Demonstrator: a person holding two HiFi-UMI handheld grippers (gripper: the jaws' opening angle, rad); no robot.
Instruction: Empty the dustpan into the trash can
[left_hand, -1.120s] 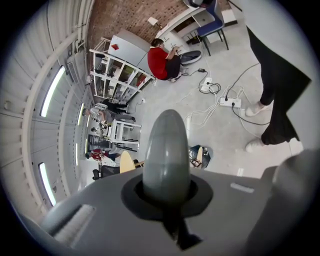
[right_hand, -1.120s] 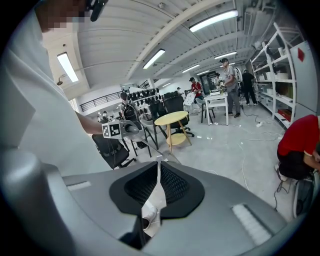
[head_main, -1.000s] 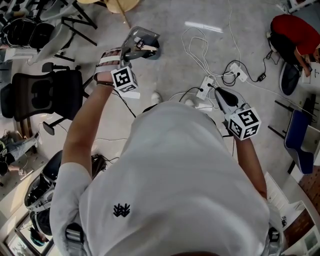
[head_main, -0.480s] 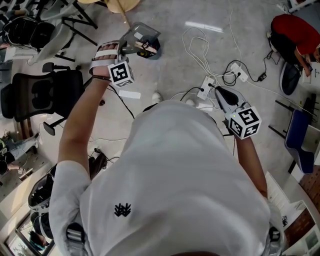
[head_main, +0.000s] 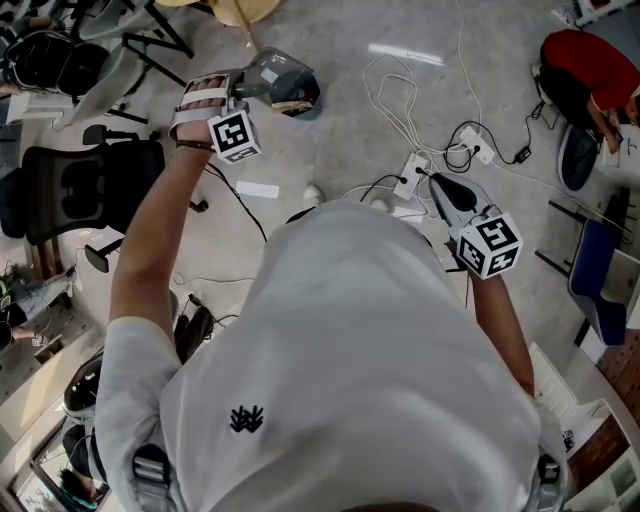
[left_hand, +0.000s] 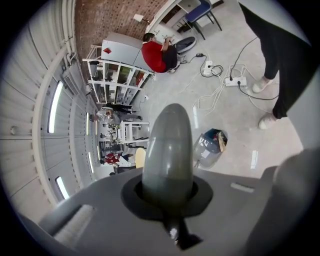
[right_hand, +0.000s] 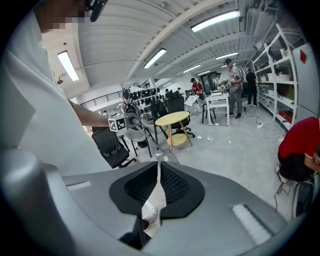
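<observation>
**Dustpan (head_main: 262, 72) held near the trash can (head_main: 298, 98)**

Where its grey handle (left_hand: 167, 150) is clamped by the left gripper (head_main: 242, 92), the dustpan is held aloft close to the trash can on the floor. The right gripper (right_hand: 156, 185) is seen closed on nothing.

Big open workshop-lab hall: bare concrete floor (head_main: 330, 110) strewn with cables (head_main: 395, 100) and a power strip (head_main: 410, 177), office chair (head_main: 90, 185), metal shelving (right_hand: 280, 75), ceiling strip lights (right_hand: 215, 20), brick wall (left_hand: 107, 17).
</observation>
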